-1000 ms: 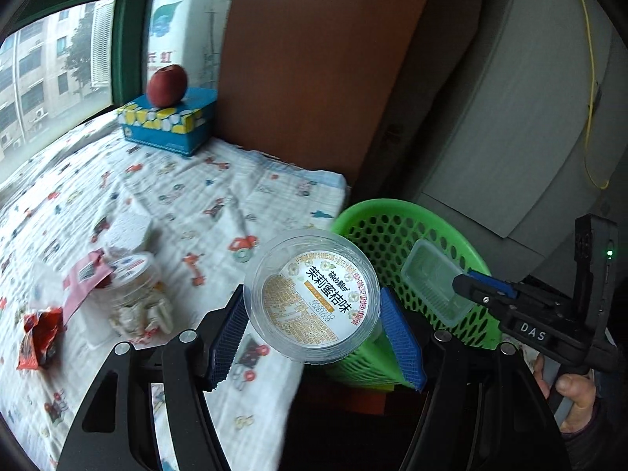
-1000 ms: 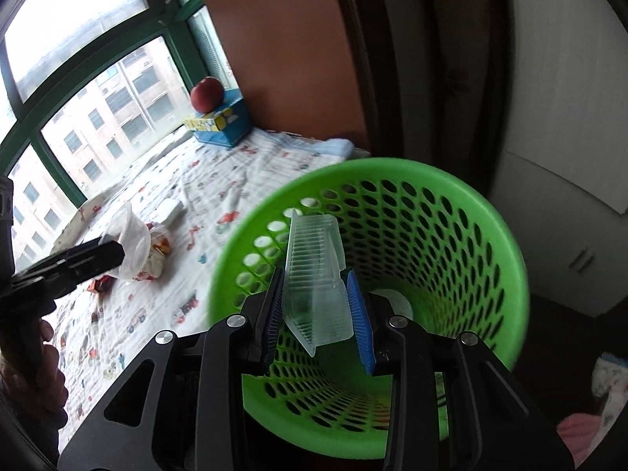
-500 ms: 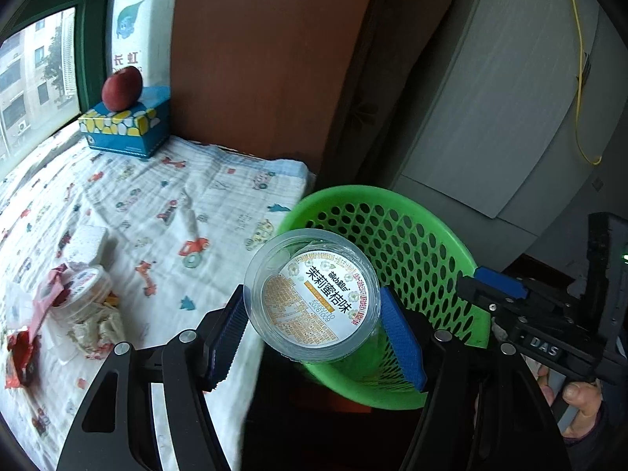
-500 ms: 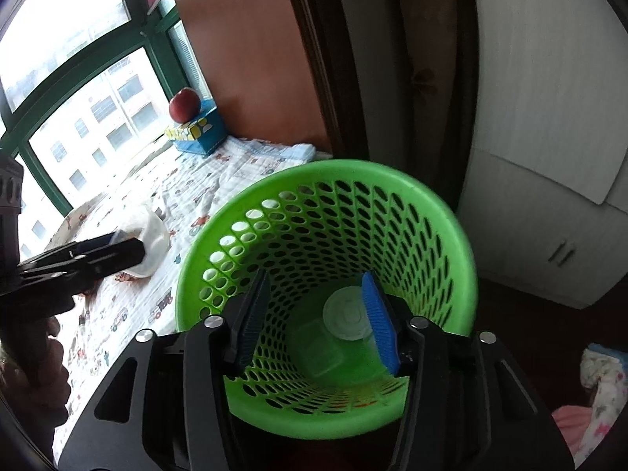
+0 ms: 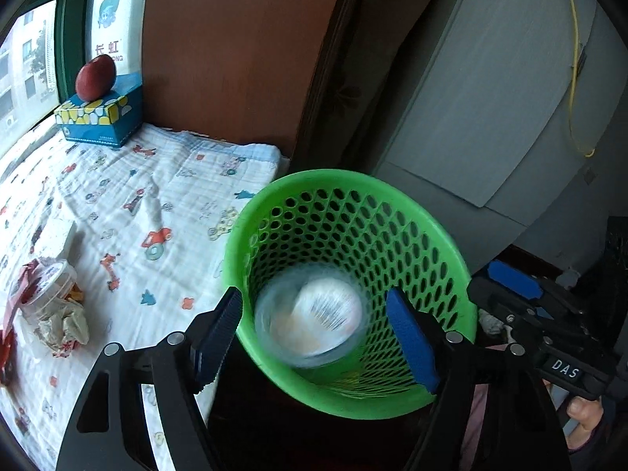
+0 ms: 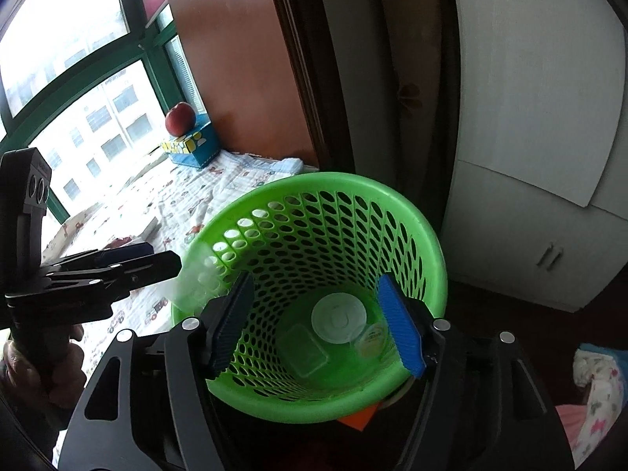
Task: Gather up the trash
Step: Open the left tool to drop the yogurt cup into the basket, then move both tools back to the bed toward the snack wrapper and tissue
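Note:
A green perforated trash basket (image 5: pixel 314 188) stands beside the bed; it also shows in the right wrist view (image 6: pixel 428 235). My left gripper (image 5: pixel 314 337) is open over the basket's near rim, and a blurred clear round cup (image 5: pixel 310 322) is loose between its spread fingers, inside the basket. My right gripper (image 6: pixel 320 322) is open and empty above the basket. On the basket floor lie a clear rectangular tray (image 6: pixel 304 349), a round white lid (image 6: pixel 338 318) and a small label disc (image 6: pixel 371 339). More trash (image 5: pixel 51 306) lies on the bed at the left.
A patterned sheet (image 5: pixel 129 204) covers the bed. A blue tissue box (image 5: pixel 100 117) with a red apple (image 5: pixel 95 77) on it stands at the far end by the window. A brown panel and white cabinet doors (image 6: pixel 530 137) stand behind the basket.
My left gripper has opened and let go of the round cup, which now falls blurred into the basket. My right gripper had dropped the clear tray earlier and has opened wider.

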`<state>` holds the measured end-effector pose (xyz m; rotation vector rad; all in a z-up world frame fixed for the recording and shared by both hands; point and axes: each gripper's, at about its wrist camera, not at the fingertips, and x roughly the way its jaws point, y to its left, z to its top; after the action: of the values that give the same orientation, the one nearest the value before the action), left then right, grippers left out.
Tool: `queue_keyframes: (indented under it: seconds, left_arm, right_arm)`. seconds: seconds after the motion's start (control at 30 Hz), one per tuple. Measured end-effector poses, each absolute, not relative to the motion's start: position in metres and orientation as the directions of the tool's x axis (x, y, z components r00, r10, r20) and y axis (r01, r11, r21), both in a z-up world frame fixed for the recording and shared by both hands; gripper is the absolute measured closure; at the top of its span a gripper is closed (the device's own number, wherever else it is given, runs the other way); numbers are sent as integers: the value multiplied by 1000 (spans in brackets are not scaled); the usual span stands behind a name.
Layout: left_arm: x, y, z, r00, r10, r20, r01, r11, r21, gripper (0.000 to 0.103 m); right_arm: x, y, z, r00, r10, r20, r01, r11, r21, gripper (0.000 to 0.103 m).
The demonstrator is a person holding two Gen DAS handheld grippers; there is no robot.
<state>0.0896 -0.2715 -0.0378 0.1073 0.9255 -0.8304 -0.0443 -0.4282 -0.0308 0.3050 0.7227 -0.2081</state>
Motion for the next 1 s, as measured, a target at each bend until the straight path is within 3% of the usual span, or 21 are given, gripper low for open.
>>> queue_keyframes:
  seconds: [0.47, 1.0]
  left_arm:
    - [84, -223, -21, 427, -546, -721, 612, 762, -214, 25]
    - [116, -61, -37, 587, -313, -747, 298, 941, -161, 23]
  right_arm:
    - [-33, -394, -20, 753, -28, -658, 212, 956, 201, 30]
    - [15, -320, -12, 754, 109, -647, 47, 975, 219, 24]
